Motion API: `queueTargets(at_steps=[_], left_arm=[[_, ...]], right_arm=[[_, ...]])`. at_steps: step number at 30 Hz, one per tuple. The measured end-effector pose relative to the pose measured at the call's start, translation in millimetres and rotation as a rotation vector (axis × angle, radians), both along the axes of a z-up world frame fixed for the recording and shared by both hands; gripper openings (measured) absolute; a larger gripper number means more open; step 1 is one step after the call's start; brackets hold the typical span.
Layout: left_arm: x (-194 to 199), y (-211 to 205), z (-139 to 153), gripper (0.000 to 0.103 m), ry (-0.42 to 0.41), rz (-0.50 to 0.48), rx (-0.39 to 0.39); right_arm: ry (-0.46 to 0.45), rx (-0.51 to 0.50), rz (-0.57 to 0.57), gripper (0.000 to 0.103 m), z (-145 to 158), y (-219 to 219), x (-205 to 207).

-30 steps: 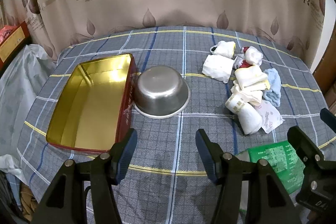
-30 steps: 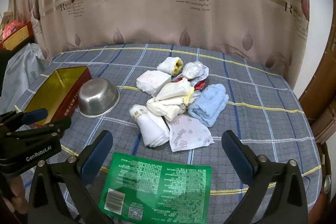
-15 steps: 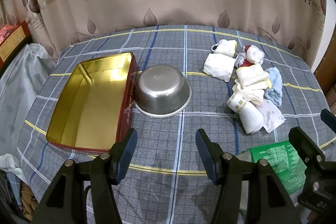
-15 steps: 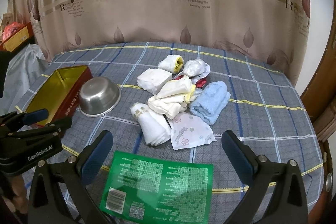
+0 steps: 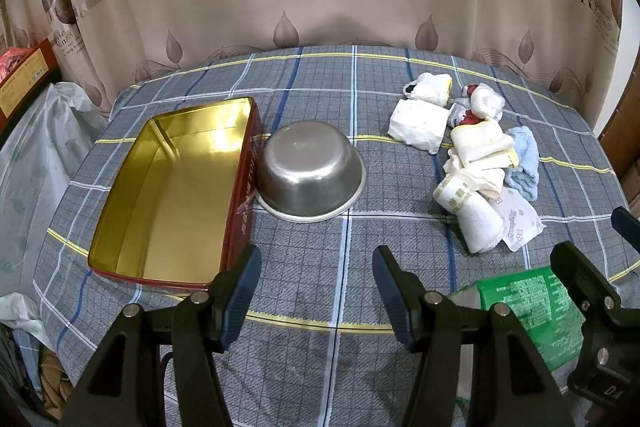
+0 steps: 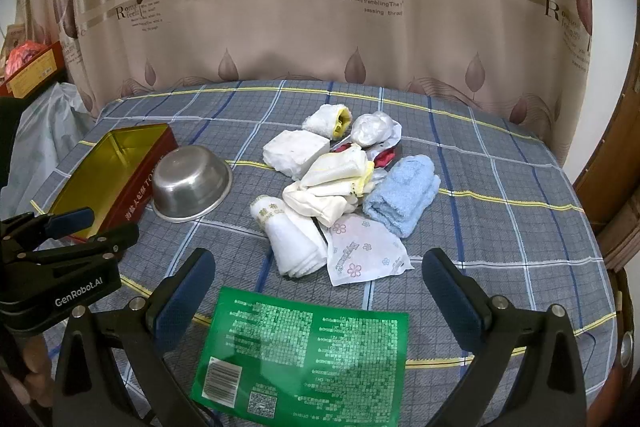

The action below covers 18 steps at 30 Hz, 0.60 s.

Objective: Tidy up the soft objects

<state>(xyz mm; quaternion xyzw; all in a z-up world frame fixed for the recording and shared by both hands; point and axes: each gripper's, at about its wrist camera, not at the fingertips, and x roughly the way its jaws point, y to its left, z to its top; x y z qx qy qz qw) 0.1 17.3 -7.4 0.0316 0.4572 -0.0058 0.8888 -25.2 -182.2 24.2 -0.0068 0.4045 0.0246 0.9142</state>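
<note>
cloth pile on table | left hand-held gripper apart | right hand-held gripper apart

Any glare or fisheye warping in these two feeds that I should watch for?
Left wrist view: bright glare on the gold tin floor and a soft sheen on the steel bowl; the edges bow. Right wrist view: even light, the green packet print blurred up close, the curtain text curving toward the rim.

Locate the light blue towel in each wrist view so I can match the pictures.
Left wrist: light blue towel at right, on the pile's far-right edge.
Right wrist: light blue towel just right of centre.
Shared landmark: upside-down steel bowl, left of the pile in both views.
</note>
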Motion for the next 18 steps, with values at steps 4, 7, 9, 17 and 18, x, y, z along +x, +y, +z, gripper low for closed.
queueTargets(at_steps=[4,7,9,17,18], left_arm=[[0.7,0.2,-0.5,0.059,0.005,-0.001,0.0],[1.1,-0.4,-0.5,0.059,0.007,0.0,0.003],[1.1,-0.3,-0.5,0.059,0.007,-0.002,0.002],[1.2,-0.9,-1.1,0.059,0.009,-0.001,0.004],[1.1,-0.9,-1.1,0.059,0.009,-0.001,0.005]], right_arm=[[-0.001,-0.001,0.001,0.103,0.0,0.3,0.3],[0.0,-0.003,0.003,0.103,-0.5,1.6,0.5],[-0.001,0.0,0.003,0.103,-0.2,1.3,1.0],[-0.001,-0.002,0.003,0.103,-0.7,2.2,0.3],[0.001,-0.002,0.003,0.103,-0.4,1.5,0.9]])
